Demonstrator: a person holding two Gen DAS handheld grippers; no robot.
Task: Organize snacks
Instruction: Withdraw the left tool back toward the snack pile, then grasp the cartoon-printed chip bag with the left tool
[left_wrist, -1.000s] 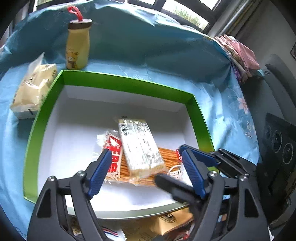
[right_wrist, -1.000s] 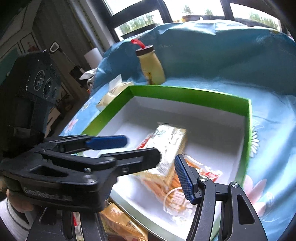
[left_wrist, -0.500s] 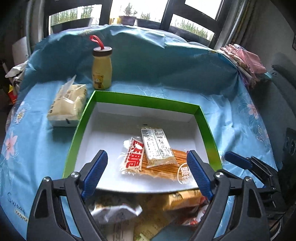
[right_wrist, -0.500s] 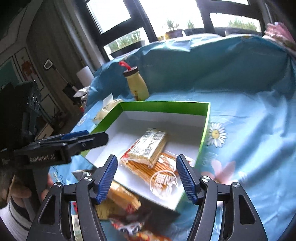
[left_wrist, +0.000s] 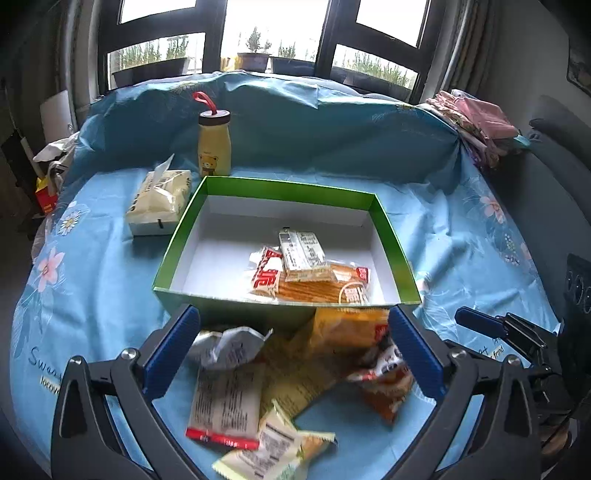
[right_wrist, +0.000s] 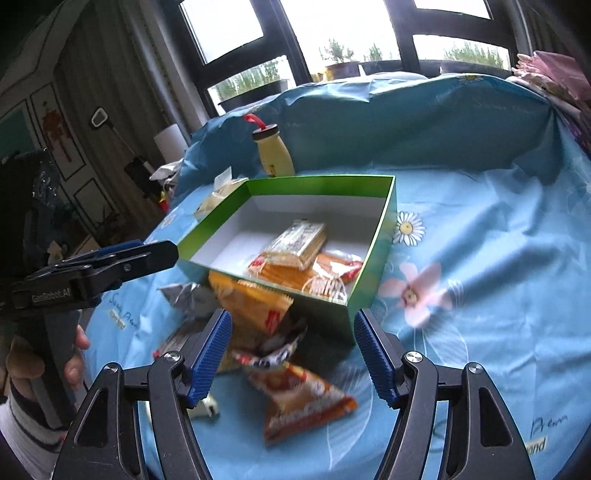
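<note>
A tissue pack (left_wrist: 159, 202) lies at ten o'clock with the yellow bear bottle (left_wrist: 214, 144) behind it. The green box (left_wrist: 258, 187) sits at centre, a cracker packet (left_wrist: 303, 255) stacked on an orange biscuit-stick pack (left_wrist: 317, 290) inside. Loose snack packets (left_wrist: 258, 384) lie at six o'clock on the blue floral cloth (left_wrist: 92, 288), below the left gripper (left_wrist: 291, 354) — its jaws have just been opening, now wide apart, pressing on nothing. The right gripper (right_wrist: 291, 356) (at four o'clock) has jaws apart, just opened further, over an orange chip bag (right_wrist: 303, 398) without pressing it.

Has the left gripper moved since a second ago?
Yes. The left gripper has drawn back from over the green box to the loose snacks, its jaws just opening.
</note>
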